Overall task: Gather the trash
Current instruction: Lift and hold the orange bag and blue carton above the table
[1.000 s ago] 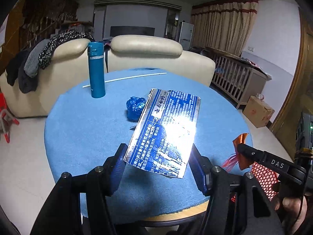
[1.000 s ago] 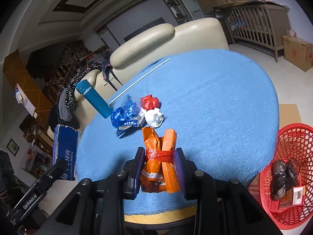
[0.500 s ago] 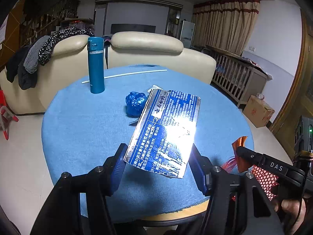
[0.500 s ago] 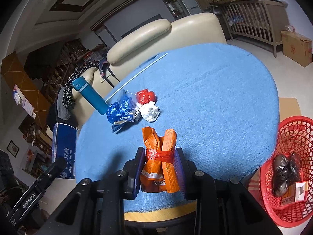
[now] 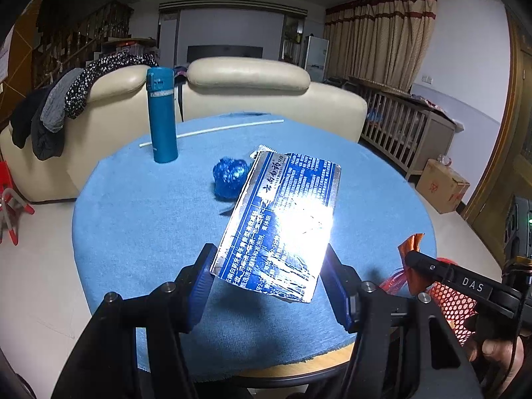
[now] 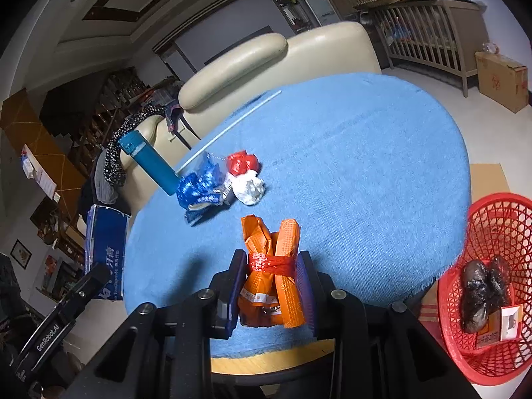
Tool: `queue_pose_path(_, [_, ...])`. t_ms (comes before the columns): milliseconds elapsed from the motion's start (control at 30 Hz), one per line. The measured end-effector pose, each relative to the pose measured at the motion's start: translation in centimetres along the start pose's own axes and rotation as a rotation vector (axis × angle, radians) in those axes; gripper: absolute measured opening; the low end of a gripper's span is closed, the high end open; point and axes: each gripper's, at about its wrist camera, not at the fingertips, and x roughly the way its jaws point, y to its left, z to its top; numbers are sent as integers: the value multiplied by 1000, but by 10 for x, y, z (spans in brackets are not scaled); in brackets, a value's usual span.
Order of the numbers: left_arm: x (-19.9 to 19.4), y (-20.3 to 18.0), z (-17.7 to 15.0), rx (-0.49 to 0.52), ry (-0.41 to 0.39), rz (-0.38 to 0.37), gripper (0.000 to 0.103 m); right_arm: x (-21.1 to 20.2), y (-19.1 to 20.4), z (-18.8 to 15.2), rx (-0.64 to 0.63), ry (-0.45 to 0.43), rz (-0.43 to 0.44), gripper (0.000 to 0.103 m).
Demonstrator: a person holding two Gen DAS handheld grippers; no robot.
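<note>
My left gripper (image 5: 269, 276) is shut on a flattened blue and silver toothpaste box (image 5: 282, 219), held up over the near edge of the round blue-covered table (image 5: 139, 219). My right gripper (image 6: 271, 282) is shut on an orange wrapper bundle (image 6: 272, 272) tied with a red band. A blue crumpled wrapper (image 6: 199, 188), a red crumpled ball (image 6: 242, 163) and a white crumpled ball (image 6: 248, 188) lie together on the cloth. A red mesh basket (image 6: 482, 299) on the floor at the right holds dark bags and a small carton.
A teal flask (image 5: 162, 114) stands at the table's far left, with a white rod (image 5: 212, 130) lying behind it. A cream sofa (image 5: 246, 83) draped with clothes backs the table. A cardboard box (image 5: 442, 186) and a wooden crib (image 5: 405, 126) stand at the right.
Both views have pulled back slightly toward the near table edge. Both grips are unchanged and the trash on the cloth has stayed put.
</note>
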Motion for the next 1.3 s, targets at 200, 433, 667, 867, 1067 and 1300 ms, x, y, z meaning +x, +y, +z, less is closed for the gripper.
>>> queue_pose_path(200, [5, -3, -3, 1, 27, -1, 63, 7, -8, -2, 28, 24, 5, 33])
queue_pose_path(433, [-10, -11, 4, 27, -15, -11, 63, -7, -6, 1, 28, -13, 17, 33])
queue_pose_path(667, [-13, -8, 6, 14, -22, -8, 63, -10, -1, 3, 22, -17, 26, 33])
queue_pose_path(867, [-43, -10, 18, 18, -97, -14, 63, -29, 10, 11, 15, -62, 53, 33])
queue_pose_path(1067, [-33, -8, 10, 18, -77, -9, 63, -21, 16, 6, -11, -39, 47, 33])
queue_pose_path(1300, [-24, -9, 7, 17, -46, -9, 63, -9, 1, -3, 18, -3, 30, 33])
